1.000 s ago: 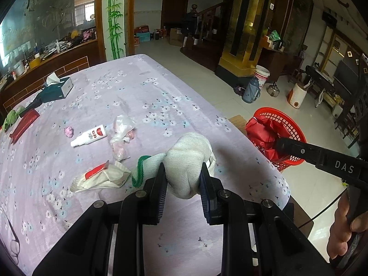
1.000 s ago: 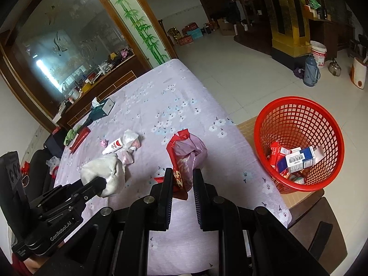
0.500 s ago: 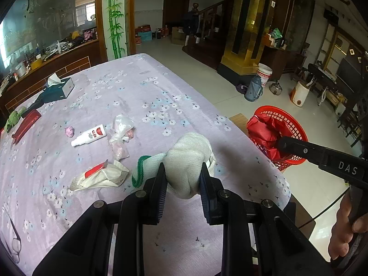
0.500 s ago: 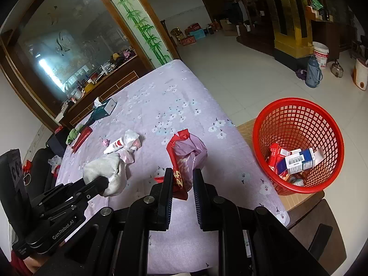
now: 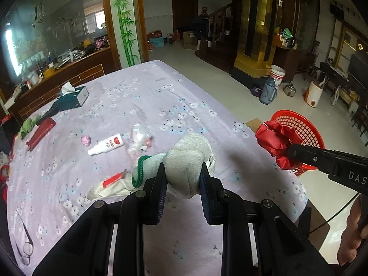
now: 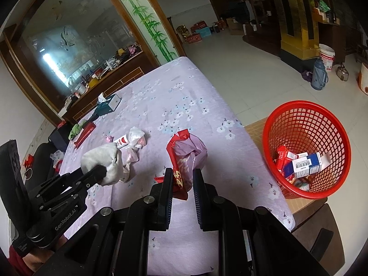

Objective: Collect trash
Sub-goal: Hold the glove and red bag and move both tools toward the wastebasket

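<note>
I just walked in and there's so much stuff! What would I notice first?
Probably the bright red basket standing past the table's edge, with boxes inside. Then the two grippers over the purple flowery tablecloth: the left gripper squeezes a white cloth bundle, the right gripper a red wrapper.

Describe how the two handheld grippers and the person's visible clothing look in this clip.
Both grippers are matte black with ribbed finger pads and silver bolts. The left gripper carries white "GenRobot.AI" lettering; the right gripper shows "DAS" and trails a thin black cable. A dark red sleeve shows at the left hand.
</note>
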The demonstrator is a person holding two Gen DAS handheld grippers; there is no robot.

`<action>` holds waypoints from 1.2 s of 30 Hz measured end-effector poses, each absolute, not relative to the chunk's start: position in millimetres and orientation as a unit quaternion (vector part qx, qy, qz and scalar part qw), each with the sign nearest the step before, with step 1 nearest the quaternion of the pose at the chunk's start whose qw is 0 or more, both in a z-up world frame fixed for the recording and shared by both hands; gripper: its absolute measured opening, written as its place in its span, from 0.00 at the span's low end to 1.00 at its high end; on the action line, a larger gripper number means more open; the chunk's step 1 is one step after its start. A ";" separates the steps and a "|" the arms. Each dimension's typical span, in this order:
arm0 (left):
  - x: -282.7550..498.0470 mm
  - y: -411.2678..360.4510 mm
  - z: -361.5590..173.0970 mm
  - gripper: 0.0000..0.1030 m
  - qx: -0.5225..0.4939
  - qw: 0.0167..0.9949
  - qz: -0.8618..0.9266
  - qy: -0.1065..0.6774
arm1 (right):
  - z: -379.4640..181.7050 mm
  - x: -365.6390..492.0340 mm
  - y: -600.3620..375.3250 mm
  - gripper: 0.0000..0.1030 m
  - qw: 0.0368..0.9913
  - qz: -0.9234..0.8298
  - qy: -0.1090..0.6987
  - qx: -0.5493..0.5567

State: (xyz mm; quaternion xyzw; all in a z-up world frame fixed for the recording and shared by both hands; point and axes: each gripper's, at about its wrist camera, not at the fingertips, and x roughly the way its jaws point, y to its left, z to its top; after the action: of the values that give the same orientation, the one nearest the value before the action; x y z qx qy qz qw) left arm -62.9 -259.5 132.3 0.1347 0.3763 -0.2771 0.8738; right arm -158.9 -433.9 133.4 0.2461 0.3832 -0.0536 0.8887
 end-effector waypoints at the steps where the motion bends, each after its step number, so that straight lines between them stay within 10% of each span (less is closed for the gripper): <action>1: -62.3 -259.4 132.7 0.24 0.136 0.875 -0.275 0.375 | 133.7 -157.0 -432.7 0.17 0.889 -0.053 0.384 0.244; 36: -65.0 -251.7 133.7 0.24 0.173 0.889 -0.239 0.350 | 128.3 -151.0 -413.3 0.17 0.887 -0.042 0.397 0.235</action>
State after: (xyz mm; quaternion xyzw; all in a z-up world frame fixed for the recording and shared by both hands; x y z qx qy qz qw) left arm -65.0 -251.7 133.7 0.1733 0.3503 -0.2394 0.8888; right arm -151.0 -413.3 128.3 0.2345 0.3967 -0.0418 0.8865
